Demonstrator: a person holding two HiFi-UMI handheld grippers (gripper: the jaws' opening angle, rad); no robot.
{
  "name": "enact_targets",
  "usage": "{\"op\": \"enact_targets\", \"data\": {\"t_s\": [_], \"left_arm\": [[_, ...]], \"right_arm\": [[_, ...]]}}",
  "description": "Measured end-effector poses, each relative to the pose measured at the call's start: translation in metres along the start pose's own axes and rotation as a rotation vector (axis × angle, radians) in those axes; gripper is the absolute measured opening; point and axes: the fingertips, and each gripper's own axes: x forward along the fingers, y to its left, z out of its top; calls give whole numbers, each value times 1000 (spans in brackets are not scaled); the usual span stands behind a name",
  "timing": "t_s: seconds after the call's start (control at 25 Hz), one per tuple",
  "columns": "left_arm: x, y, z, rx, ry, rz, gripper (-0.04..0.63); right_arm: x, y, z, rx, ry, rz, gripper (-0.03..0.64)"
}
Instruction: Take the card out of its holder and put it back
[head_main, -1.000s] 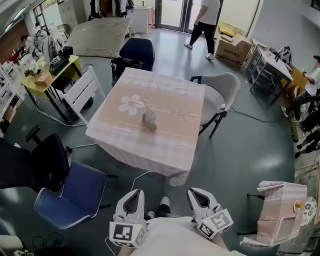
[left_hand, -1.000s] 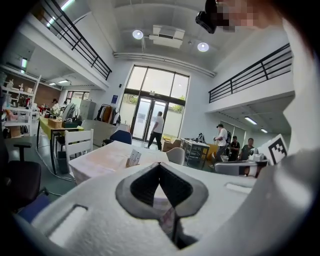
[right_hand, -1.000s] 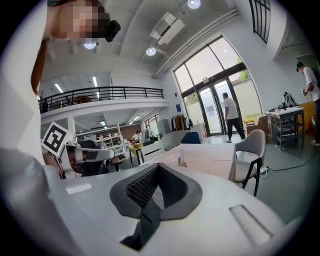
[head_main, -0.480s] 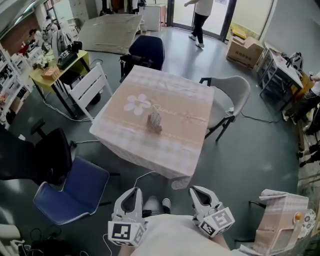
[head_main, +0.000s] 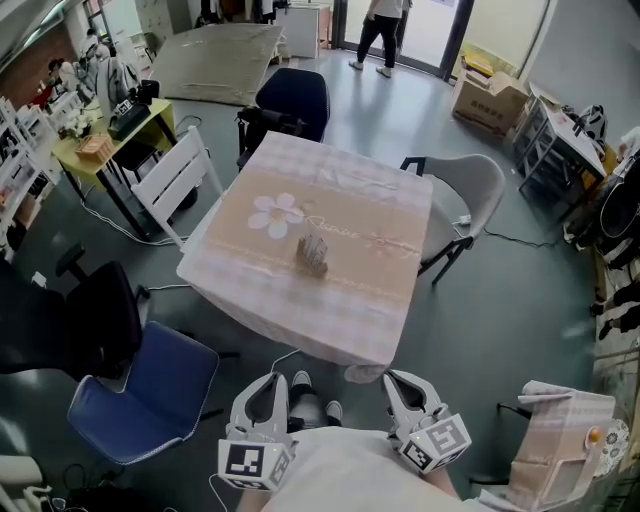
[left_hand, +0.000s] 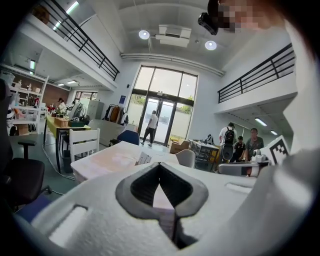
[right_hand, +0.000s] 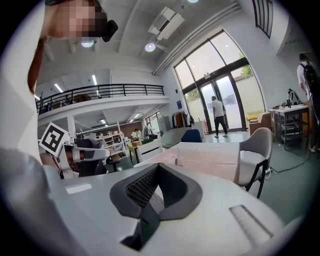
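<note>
Both grippers were held low and close to the person's body, side by side, short of the table's near edge. The left gripper (head_main: 268, 384) had its jaws pressed together at the tips with nothing between them, as its own view confirmed (left_hand: 160, 165). The right gripper (head_main: 400, 381) was likewise closed tight and empty (right_hand: 159, 168). Well ahead of both, and well apart from them, stood the table (head_main: 350, 295) under a pale pink checked cloth. The card holder (head_main: 313, 253) sat near the middle of that cloth, in front of the gap between the two grippers and a little toward the left gripper's side. A white card (left_hand: 143, 158) stood upright in it and showed just above the left gripper's closed tips in the left gripper view. A white flower print (head_main: 275, 213) lay on the cloth just beyond the holder, farther to the left. A blue office chair (head_main: 150, 395) stood near the left gripper on its outer side. A grey shell chair (head_main: 468, 190) was at the table's far right, ahead of the right gripper. A white slatted chair (head_main: 175, 180) and a dark blue chair (head_main: 296, 98) stood at the table's far left and far side. A small cloth-covered table (head_main: 555, 430) stood to the right gripper's outer side. Far beyond the table, a person (head_main: 381, 30) was by the glass doors.
</note>
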Motion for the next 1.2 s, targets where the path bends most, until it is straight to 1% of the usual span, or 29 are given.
{"op": "enact_targets", "data": {"t_s": [0.28, 0.48, 0.72, 1.04, 1.2], "left_arm": [[30, 30, 30, 16, 7, -26, 0], [52, 40, 42, 33, 4, -65, 0], [62, 56, 45, 30, 13, -99, 0], [68, 89, 42, 36, 28, -88, 0], [75, 90, 43, 34, 35, -94, 0]], "right_arm": [[39, 7, 30, -3, -23, -4, -3], [54, -2, 34, 12, -28, -47, -3], [73, -2, 38, 16, -42, -79, -3], [100, 14, 33, 30, -59, -68, -3], [106, 7, 35, 24, -48, -75, -3]]}}
